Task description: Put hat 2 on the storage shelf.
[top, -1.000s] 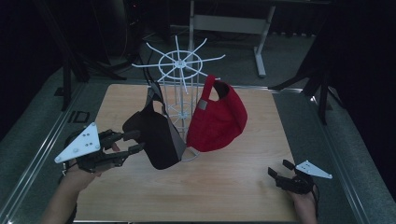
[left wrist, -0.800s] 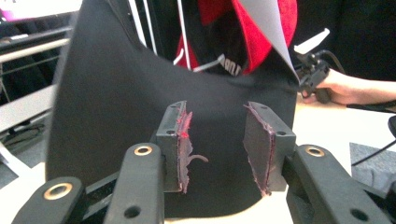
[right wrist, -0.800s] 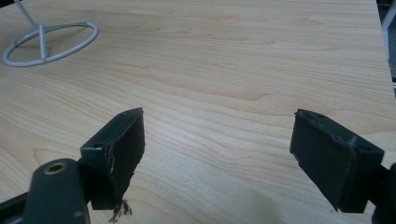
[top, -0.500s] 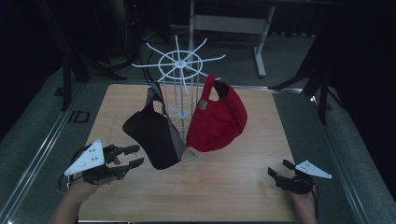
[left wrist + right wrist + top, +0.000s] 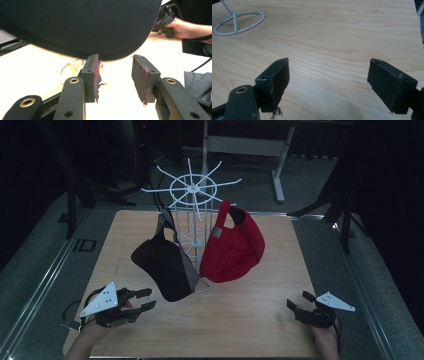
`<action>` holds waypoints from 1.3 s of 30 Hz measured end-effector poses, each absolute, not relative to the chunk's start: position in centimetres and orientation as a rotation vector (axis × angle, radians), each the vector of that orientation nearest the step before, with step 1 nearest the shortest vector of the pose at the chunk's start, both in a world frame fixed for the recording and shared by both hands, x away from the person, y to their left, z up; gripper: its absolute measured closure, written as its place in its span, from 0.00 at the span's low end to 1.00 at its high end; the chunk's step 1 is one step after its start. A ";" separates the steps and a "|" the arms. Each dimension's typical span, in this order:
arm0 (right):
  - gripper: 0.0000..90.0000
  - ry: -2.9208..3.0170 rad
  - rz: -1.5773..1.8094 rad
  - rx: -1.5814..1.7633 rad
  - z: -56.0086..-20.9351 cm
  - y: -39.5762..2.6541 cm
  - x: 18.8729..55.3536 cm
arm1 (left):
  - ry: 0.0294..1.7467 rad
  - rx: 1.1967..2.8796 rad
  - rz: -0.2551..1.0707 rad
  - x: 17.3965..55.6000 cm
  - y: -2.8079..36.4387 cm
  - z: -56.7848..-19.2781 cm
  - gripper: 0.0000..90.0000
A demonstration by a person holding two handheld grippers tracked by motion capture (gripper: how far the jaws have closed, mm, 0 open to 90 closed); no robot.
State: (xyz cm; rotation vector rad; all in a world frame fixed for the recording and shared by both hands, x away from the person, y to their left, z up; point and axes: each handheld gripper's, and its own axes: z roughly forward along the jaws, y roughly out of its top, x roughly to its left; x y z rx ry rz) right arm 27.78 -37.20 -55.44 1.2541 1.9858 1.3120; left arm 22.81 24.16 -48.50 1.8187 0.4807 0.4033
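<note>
Gaping with nothing between, both grippers: left gripper [image 5: 142, 299] sitting low at near left, just under black cap [image 5: 162, 265] hanging on wire rack [image 5: 192, 210]; right gripper [image 5: 299, 306] resting at near right, well apart.

A dim lab or test room set up for recording. A pale wood surface [image 5: 260, 320] sits in a metal frame on grey carpet [image 5: 35, 270], ringed by black tripod legs [image 5: 75, 195] and dark curtains. A white desk frame [image 5: 250, 145] stands behind. A white wire rack [image 5: 192, 195] holds two caps.
</note>
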 end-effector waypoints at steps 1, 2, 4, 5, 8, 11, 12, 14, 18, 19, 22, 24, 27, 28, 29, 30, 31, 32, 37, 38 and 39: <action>0.20 1.986 1.312 1.254 -55.4 -37.2 27.8 | 0.489 1.816 0.398 22.8 24.3 -48.8 0.65; 0.20 1.986 1.312 1.254 -55.4 -37.2 27.8 | 0.498 1.811 0.397 22.7 24.4 -49.1 0.65; 0.20 1.986 1.313 1.253 -55.5 -37.2 27.8 | 0.513 1.813 0.392 22.7 24.6 -49.7 0.65; 0.20 1.987 1.312 1.253 -55.4 -37.2 27.8 | 0.518 1.814 0.390 22.7 24.6 -49.9 0.65; 0.20 1.989 1.310 1.253 -55.4 -37.2 27.8 | 0.530 1.825 0.384 22.5 24.8 -50.7 0.65; 0.20 1.987 1.313 1.254 -55.5 -37.2 27.8 | 0.542 1.835 0.377 22.4 25.0 -51.3 0.65; 0.20 1.987 1.312 1.254 -55.5 -37.2 27.8 | 0.550 1.838 0.385 22.4 25.0 -51.5 0.65; 0.20 1.989 1.310 1.254 -55.4 -37.2 27.8 | 0.554 1.850 0.394 22.2 25.2 -51.8 0.65; 0.20 1.998 1.320 1.255 -55.5 -37.2 27.9 | 0.597 1.849 0.410 22.0 25.8 -52.5 0.65; 0.20 1.998 1.319 1.256 -55.5 -37.2 27.8 | 0.606 1.846 0.410 22.0 26.0 -52.6 0.65; 0.20 1.999 1.317 1.255 -55.5 -37.2 27.8 | 0.639 1.834 0.409 21.8 26.5 -53.2 0.65; 0.20 1.999 1.315 1.255 -55.5 -37.2 27.8 | 0.651 1.833 0.412 21.7 26.7 -53.5 0.65; 0.20 1.996 1.316 1.256 -55.5 -37.2 27.8 | 0.665 1.832 0.422 21.5 26.9 -53.8 0.65; 0.20 1.996 1.315 1.257 -55.5 -37.2 27.8 | 0.673 1.832 0.423 21.5 27.0 -53.9 0.65; 0.20 1.996 1.315 1.257 -55.5 -37.2 27.8 | 0.677 1.838 0.427 21.4 27.1 -54.0 0.65; 0.20 1.997 1.314 1.257 -55.5 -37.2 27.8 | 0.684 1.835 0.428 21.4 27.2 -54.2 0.65; 0.20 1.997 1.314 1.256 -55.4 -37.2 27.8 | 0.691 1.838 0.425 21.4 27.2 -54.3 0.65; 0.20 1.997 1.314 1.255 -55.4 -37.2 27.8 | 0.690 1.836 0.422 21.4 27.2 -54.4 0.65; 0.20 1.996 1.322 1.259 -55.5 -37.3 27.8 | 0.692 1.829 0.418 21.3 27.2 -54.6 0.65; 0.20 1.998 1.321 1.264 -55.5 -37.3 27.9 | 0.692 1.828 0.413 21.3 27.2 -54.6 0.65; 0.20 2.000 1.320 1.264 -55.5 -37.3 27.9 | 0.694 1.834 0.410 21.4 27.2 -54.7 0.65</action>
